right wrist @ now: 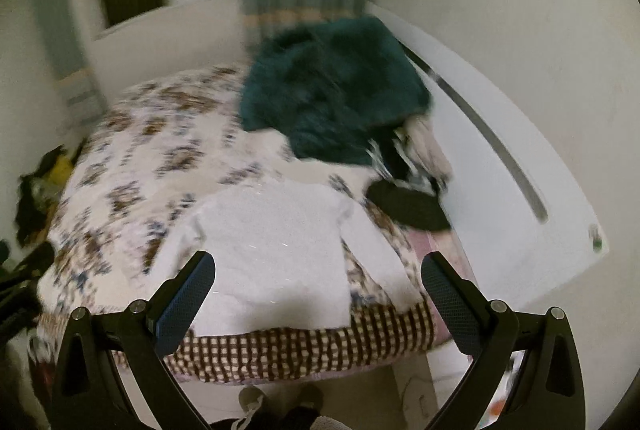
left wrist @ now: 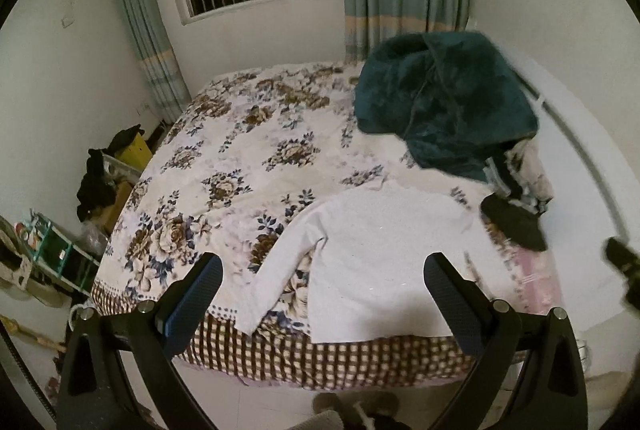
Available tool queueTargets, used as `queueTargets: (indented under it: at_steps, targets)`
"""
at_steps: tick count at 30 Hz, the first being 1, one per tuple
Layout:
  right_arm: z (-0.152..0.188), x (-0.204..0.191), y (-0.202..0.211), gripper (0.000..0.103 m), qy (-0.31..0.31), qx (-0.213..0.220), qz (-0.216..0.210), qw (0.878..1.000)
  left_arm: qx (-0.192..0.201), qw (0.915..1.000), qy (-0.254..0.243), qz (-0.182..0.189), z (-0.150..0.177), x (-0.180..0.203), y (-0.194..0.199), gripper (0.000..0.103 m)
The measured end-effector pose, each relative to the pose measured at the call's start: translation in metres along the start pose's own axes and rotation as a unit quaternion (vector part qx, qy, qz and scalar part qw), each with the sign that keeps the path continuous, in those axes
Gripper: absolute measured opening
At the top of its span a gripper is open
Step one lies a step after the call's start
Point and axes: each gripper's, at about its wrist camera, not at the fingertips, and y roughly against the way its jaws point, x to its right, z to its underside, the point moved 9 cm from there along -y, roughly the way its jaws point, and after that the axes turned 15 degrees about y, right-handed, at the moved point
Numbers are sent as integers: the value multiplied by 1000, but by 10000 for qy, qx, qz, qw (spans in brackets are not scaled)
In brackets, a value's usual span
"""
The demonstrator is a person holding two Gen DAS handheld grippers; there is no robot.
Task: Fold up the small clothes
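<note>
A small white long-sleeved top (left wrist: 372,262) lies flat on the near end of the bed, sleeves spread, hem at the bed's front edge. It also shows in the right wrist view (right wrist: 276,254), which is blurred. My left gripper (left wrist: 323,270) is open and empty, held above the top's lower part. My right gripper (right wrist: 318,268) is open and empty, also above the top near the bed's front edge. Its dark body shows at the right edge of the left wrist view (left wrist: 622,262).
The bed has a floral cover (left wrist: 240,150) with a checked border (left wrist: 320,358). A teal fleece blanket (left wrist: 444,102) is heaped at the far right, with dark and patterned clothes (left wrist: 516,218) beside it. A white headboard (right wrist: 500,170) runs along the right. Clutter and shelves (left wrist: 60,254) stand left.
</note>
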Motion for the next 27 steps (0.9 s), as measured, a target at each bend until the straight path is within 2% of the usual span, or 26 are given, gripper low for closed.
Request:
queueTargets:
  at_steps: [4, 8, 12, 15, 19, 22, 27]
  targets:
    - [31, 53, -76, 103, -790, -589, 355, 9945, -321, 9992, -173, -181, 15, 8, -72, 103]
    - [89, 119, -168, 103, -1656, -1266, 542, 9765, -819, 9953, -285, -438, 36, 27, -157, 103]
    - [167, 172, -269, 103, -2672, -1943, 440, 9428, -1237, 9885, -376, -790, 69, 45, -232, 103]
    - [232, 204, -347, 103, -3448, -2414, 267, 9067, -1499, 9806, -495, -1161, 88, 58, -287, 103]
    - [306, 228, -435, 103, -4090, -2929, 238, 8639, -2088, 9676, -392, -1362, 118, 74, -357, 103]
    - [351, 234, -493, 102, -4385, -3160, 250, 8410, -2411, 9589, -383, -1444, 140, 84, -405, 103]
    - [400, 224, -566, 100, -4702, -3389, 173, 8147, -2622, 9500, -404, -1648, 164, 89, -464, 103]
